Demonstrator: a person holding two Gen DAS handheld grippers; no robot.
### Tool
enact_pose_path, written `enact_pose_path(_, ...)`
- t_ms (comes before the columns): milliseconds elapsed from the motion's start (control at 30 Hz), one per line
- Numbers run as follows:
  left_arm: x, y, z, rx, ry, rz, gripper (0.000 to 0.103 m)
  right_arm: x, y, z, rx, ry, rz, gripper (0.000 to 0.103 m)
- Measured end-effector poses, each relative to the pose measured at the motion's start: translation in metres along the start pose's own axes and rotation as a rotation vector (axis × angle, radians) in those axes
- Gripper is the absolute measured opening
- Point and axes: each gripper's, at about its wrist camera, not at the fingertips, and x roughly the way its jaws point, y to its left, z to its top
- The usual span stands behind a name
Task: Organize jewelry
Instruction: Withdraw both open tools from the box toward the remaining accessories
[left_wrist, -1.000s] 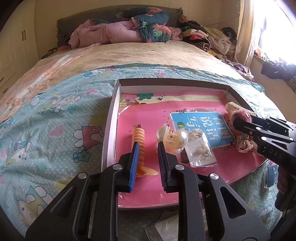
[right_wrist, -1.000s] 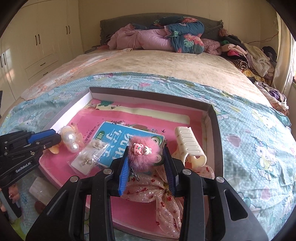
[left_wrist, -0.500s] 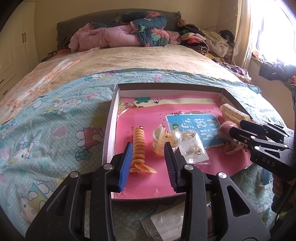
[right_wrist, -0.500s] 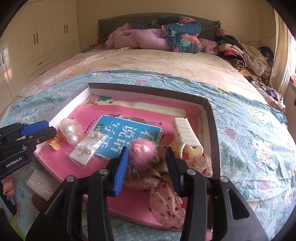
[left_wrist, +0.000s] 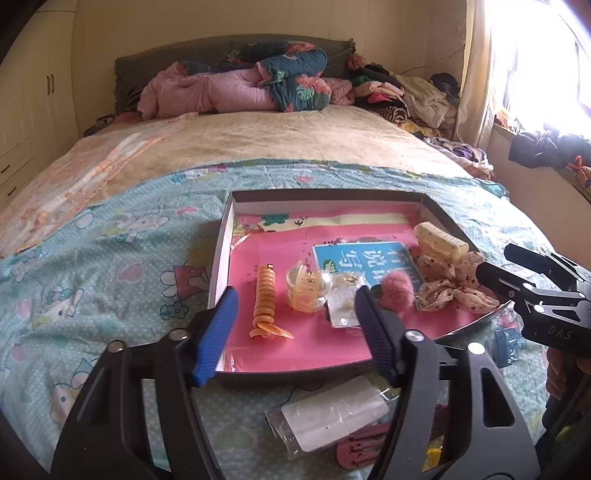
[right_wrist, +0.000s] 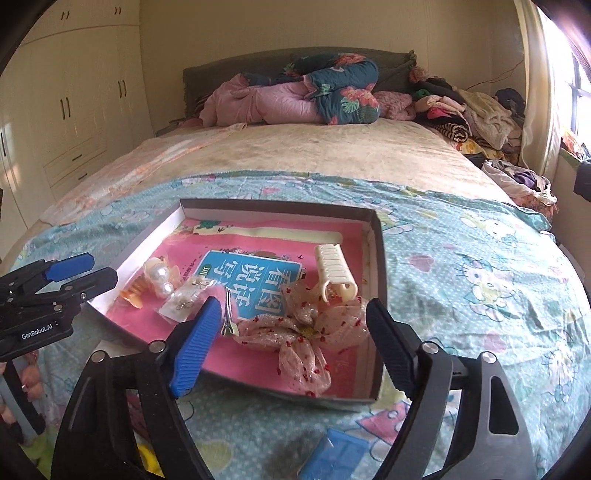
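A shallow box (left_wrist: 221, 254) with a pink floor lies on the bed. In it lie an orange spiral clip (left_wrist: 266, 295), a pearl clip (left_wrist: 304, 288), an earring packet (left_wrist: 343, 299), a pink fluffy clip (left_wrist: 397, 291), a floral bow (left_wrist: 454, 284) and a cream claw clip (left_wrist: 439, 242). My left gripper (left_wrist: 295, 328) is open and empty over the box's near edge. My right gripper (right_wrist: 291, 343) is open and empty just before the bow (right_wrist: 306, 328); the fluffy clip's metal part (right_wrist: 229, 317) lies by its left finger.
A clear plastic packet (left_wrist: 332, 413) and a pink item (left_wrist: 365, 446) lie on the bedspread in front of the box. A blue item (right_wrist: 332, 458) lies near the right gripper. Piled bedding (left_wrist: 243, 88) and clothes sit at the bed's head.
My right gripper opened and let go of the pink fluffy clip, which now lies in the box. Both grippers opened wider and drew back towards the near edge.
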Motion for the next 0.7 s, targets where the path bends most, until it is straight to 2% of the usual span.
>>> enact_pose_path(200,-0.023,-0.008,-0.001,0.005,-0.041,-0.01,0.078,-0.031,-0.004,-0.003,0.012,-0.048,-0.006,0.085)
enact_pose_path(333,-0.039,-0.014,-0.002,0.006,-0.067,-0.019,0.085,-0.047,-0.006,-0.004,0.016,-0.068,-0.005,0.086)
enact_pose_path(700,-0.072,-0.015,-0.007,0.001,-0.117,-0.025,0.089,-0.088,-0.003,-0.008,0.004,-0.125,-0.004,0.086)
